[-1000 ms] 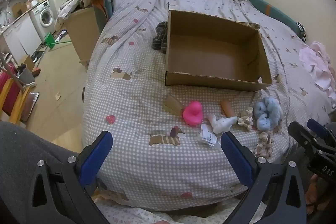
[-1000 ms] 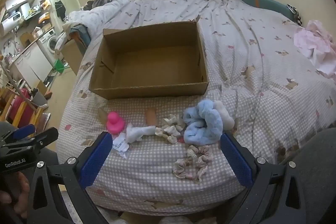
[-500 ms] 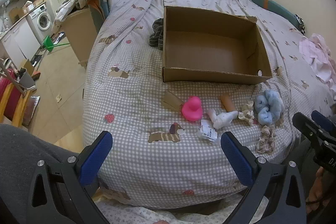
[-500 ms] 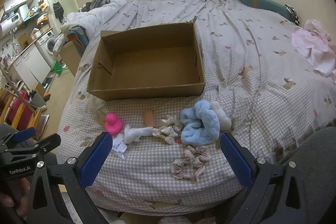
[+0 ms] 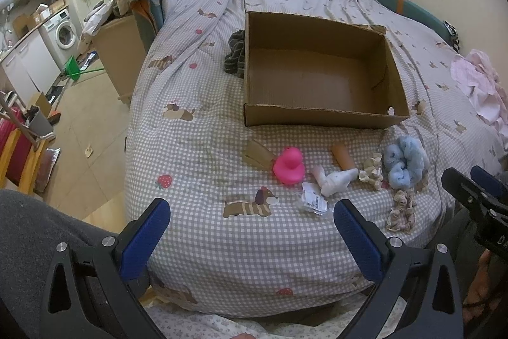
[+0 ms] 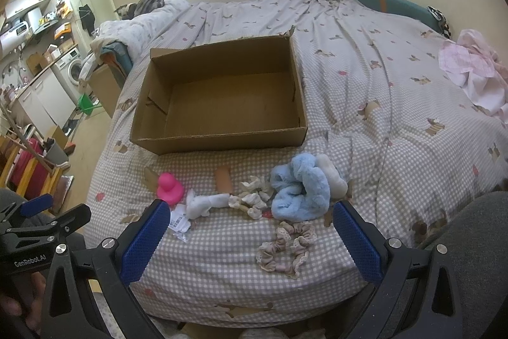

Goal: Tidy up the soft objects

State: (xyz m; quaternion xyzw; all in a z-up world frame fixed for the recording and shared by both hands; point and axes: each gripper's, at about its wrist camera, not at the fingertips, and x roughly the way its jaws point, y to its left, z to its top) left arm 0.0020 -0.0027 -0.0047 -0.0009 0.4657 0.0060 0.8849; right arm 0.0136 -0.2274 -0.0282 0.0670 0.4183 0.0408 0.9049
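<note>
Your left gripper [image 5: 250, 224] and right gripper [image 6: 250, 226] are both spread wide, holding nothing, above the bed [image 6: 397, 104] edge. The pink duck [image 6: 170, 189], white sock [image 6: 206, 204], blue scrunchie [image 6: 300, 191] and beige scrunchie [image 6: 285, 245] lie in front of the cardboard box [image 6: 222, 138].

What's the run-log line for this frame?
phase: pre-grasp | left gripper: open, empty | right gripper: open, empty | cardboard box: empty | pink rubber duck, blue fluffy scrunchie: on bed
</note>
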